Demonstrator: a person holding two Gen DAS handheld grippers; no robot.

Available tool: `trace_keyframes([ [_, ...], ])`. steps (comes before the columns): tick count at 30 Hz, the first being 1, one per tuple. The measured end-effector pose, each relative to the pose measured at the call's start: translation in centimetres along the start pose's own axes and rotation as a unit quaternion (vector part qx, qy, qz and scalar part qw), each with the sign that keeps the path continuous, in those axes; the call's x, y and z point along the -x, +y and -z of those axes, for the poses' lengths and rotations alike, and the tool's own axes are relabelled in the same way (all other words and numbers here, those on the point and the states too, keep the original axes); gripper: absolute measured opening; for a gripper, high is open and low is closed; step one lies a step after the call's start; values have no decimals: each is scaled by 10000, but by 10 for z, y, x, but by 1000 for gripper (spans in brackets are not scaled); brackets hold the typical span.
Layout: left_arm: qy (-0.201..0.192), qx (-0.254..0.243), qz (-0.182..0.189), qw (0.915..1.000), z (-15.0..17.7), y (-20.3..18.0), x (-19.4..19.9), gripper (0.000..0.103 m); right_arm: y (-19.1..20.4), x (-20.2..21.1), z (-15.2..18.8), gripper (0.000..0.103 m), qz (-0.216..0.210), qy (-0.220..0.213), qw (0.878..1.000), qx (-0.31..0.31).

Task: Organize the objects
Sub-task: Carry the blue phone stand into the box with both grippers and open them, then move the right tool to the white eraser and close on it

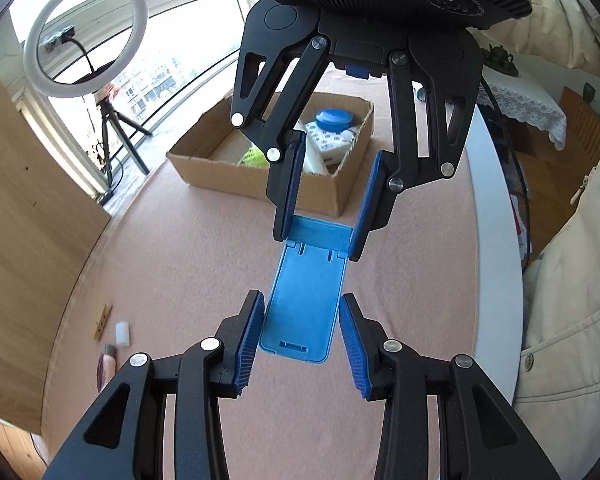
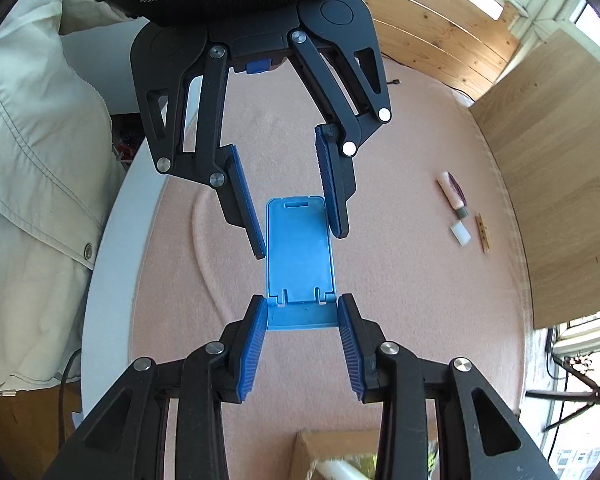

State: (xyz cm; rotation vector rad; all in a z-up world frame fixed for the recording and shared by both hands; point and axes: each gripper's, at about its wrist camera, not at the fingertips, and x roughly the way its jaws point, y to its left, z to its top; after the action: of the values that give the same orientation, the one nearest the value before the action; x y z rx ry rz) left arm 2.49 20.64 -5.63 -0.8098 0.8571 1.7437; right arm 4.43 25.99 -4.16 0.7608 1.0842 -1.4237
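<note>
A blue folding phone stand (image 1: 304,292) is held above the pink tablecloth between the two grippers. My right gripper (image 2: 303,312) is shut on its short hinged end; in the left wrist view the right gripper (image 1: 320,240) comes in from the top. My left gripper (image 1: 302,316) straddles the stand's long end with a gap on each side, so it is open; in the right wrist view the left gripper (image 2: 300,232) reaches in from above. A cardboard box (image 1: 236,172) behind holds a blue-lidded tub (image 1: 334,119), tissue packs and a yellow-green item.
A small pink bottle (image 2: 451,194), a white block (image 2: 460,233) and a wooden clothespin (image 2: 482,233) lie on the cloth (image 2: 400,280) near a wooden board (image 2: 560,168). A ring light on a tripod (image 1: 85,36) stands by the window. A person in a beige coat (image 2: 32,160) stands at the table's edge.
</note>
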Motion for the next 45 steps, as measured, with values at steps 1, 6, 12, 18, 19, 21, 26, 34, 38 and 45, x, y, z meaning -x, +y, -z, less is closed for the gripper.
trace_keyframes([
  [1,-24,-71,32,10000,-11,0,-5,42,-2,6,9,33,63,11,9999,-84],
  [6,-147,-425,201,9988,-71,1,-35,42,-15,31,53,33,313,116,9985,-441],
  [12,-261,-753,432,9959,-135,-3,-74,42,-15,66,116,33,572,271,9942,-874],
  [18,-287,-907,604,9936,-168,-7,-100,42,-18,78,154,33,653,354,9902,-1179],
  [19,-288,-918,620,9934,-170,-9,-104,42,-19,78,157,33,651,361,9900,-1201],
  [21,-274,-927,617,9934,-175,-11,-110,43,-16,82,165,33,646,372,9896,-1229],
  [26,-345,-750,-79,9966,-168,-11,-113,82,-24,70,169,33,766,552,9860,-1378],
  [34,-317,-215,-362,9986,-124,-2,-87,83,-31,76,163,36,979,546,9793,-1686],
  [38,-317,302,-608,9972,-69,2,-57,86,-38,70,144,40,1125,640,9783,-1620],
  [45,-462,1341,-1012,9847,26,26,-13,90,-63,43,82,57,1355,619,9694,-1949],
])
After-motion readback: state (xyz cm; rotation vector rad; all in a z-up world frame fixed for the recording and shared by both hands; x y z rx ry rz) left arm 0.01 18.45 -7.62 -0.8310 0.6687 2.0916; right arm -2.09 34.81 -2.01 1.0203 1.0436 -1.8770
